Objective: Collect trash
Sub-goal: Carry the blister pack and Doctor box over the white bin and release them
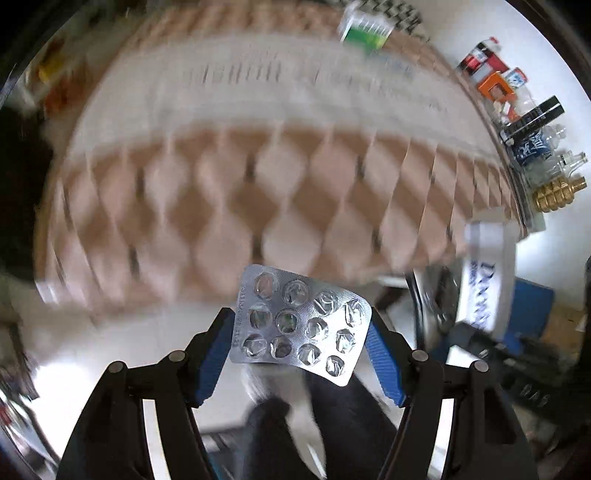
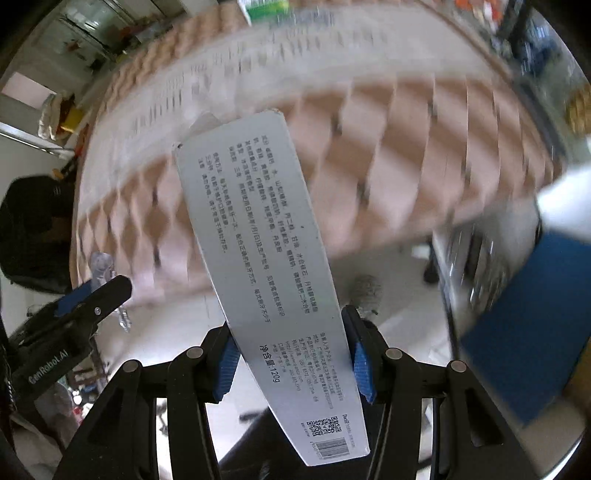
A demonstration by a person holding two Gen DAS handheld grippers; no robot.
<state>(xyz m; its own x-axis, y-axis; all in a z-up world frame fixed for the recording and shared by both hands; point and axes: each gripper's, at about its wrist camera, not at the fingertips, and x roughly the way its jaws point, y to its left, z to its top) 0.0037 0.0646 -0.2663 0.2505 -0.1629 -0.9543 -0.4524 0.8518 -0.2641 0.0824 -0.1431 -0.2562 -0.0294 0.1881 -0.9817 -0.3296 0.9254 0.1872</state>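
Bottles (image 1: pixel 539 147) right of table (image 1: pixel 258 206) (green box (image 1: pixel 365 29) behind)

Blister pack (image 1: pixel 301 325): shiny crinkled foil, punctured pockets. Carton (image 2: pixel 269 266): matt grey printed cardboard. Gripper pads (image 2: pixel 360 360): ribbed blue, apparently rubber.

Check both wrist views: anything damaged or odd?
Left claw holds a blister pack; its pockets look crushed and empty. Right claw grips a long white carton with a torn far end. Backgrounds are blurred.
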